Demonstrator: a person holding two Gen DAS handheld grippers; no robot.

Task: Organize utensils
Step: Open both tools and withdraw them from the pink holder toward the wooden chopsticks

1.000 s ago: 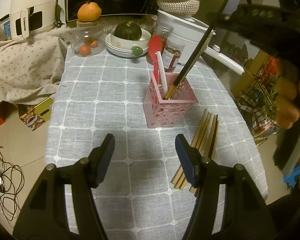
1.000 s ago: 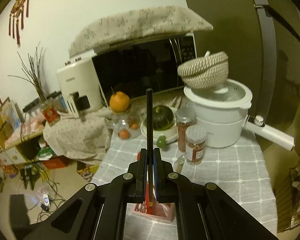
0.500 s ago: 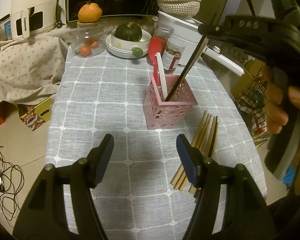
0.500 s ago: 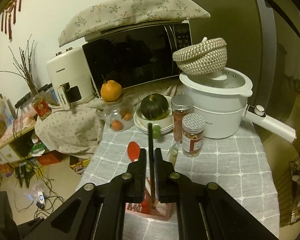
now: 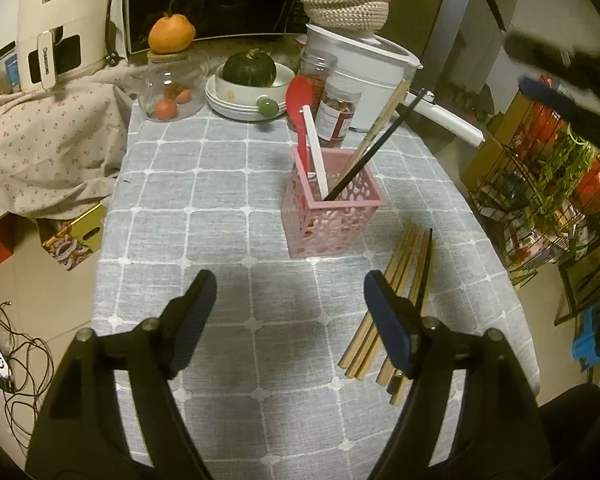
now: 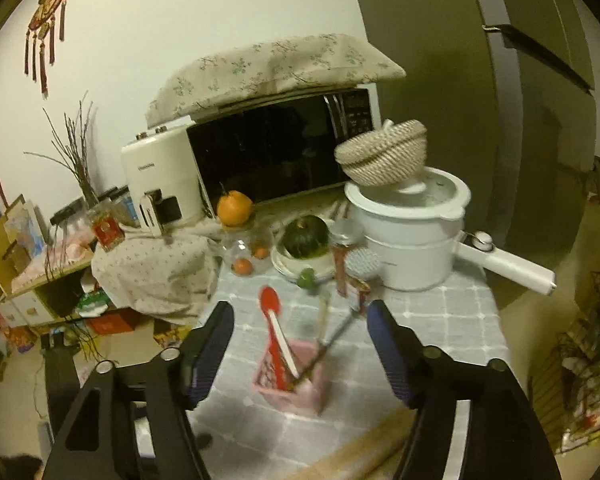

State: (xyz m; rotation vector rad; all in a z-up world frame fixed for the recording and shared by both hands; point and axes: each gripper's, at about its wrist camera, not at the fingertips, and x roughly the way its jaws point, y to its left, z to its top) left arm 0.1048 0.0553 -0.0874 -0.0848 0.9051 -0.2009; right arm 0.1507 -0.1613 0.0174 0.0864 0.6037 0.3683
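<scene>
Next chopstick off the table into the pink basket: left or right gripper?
Left, probably. The left gripper hangs low over the grey checked tablecloth, jaws opening and empty, beside the wooden chopsticks. The right gripper is higher, above the pink perforated basket, jaws opening, empty.

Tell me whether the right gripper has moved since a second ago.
Yes. In the left wrist view the right gripper has drawn back to the right, away from the pink basket, leaving the black chopstick standing inside; its jaws are opening, with nothing between them.
</scene>
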